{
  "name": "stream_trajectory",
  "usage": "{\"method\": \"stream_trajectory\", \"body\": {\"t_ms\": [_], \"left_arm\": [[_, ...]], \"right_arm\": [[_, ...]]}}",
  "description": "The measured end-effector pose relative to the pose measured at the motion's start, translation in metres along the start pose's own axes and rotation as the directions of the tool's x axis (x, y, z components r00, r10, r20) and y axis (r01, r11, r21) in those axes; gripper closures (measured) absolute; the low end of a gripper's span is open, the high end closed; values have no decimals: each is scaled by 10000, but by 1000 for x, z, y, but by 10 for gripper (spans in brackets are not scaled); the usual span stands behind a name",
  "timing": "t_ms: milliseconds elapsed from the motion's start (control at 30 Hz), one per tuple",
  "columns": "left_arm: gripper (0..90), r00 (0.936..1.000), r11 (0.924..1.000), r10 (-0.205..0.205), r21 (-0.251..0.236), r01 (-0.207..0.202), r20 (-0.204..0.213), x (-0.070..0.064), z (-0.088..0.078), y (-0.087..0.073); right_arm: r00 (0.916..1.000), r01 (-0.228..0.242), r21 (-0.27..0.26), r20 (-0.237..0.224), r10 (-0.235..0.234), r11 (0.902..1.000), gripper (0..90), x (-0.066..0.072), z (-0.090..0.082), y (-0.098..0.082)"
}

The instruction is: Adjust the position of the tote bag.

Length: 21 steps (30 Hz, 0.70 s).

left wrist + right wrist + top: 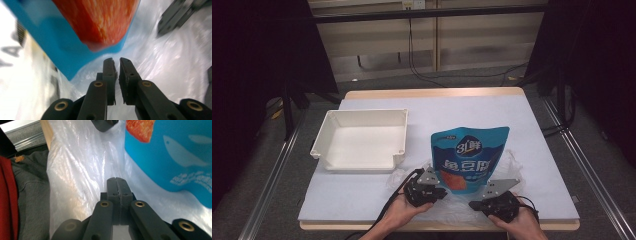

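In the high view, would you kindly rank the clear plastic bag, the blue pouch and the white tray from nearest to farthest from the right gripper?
From the right gripper:
1. Clear plastic bag, directly beneath it.
2. Blue pouch, just beyond, upper left.
3. White tray, far left.

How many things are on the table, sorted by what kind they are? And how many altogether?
White trays: 1
Blue snack pouches: 1
Clear plastic bags: 1
Hand-held grippers: 2, the left gripper and the right gripper
Total: 5
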<state>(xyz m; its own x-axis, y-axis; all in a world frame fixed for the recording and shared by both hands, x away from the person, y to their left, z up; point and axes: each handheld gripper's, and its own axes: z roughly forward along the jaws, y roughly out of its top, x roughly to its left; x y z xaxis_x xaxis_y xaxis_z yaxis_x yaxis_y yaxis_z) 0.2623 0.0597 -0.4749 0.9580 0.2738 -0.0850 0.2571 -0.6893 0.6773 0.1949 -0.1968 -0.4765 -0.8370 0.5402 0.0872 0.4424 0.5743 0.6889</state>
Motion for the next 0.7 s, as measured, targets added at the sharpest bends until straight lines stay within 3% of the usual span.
{"method": "stream_trajectory", "body": {"t_ms": [167, 233, 300, 667, 700], "left_arm": [[813, 9993, 9988, -304, -375, 312, 204, 0, 3, -1], [808, 9997, 9999, -77, -137, 80, 221, 1, 1, -1], [772, 9996, 9994, -141, -314, 149, 259, -2, 2, -1], [741, 9994, 9998, -128, -133, 132, 317, -2, 1, 0], [732, 9991, 9999, 87, -147, -80, 425, 0, 1, 0]], "right_arm": [[9999, 103, 93, 35, -103, 9999, 900, 7, -7, -7], [9999, 100, 51, -36, -100, 9999, 900, 9, -9, -9], [10000, 66, 67, 23, -66, 10000, 900, 11, -10, -11], [10000, -51, 120, -52, 52, 9999, 900, 21, -16, -17], [10000, -49, 128, -32, 49, 9999, 900, 22, -16, -17]]}}
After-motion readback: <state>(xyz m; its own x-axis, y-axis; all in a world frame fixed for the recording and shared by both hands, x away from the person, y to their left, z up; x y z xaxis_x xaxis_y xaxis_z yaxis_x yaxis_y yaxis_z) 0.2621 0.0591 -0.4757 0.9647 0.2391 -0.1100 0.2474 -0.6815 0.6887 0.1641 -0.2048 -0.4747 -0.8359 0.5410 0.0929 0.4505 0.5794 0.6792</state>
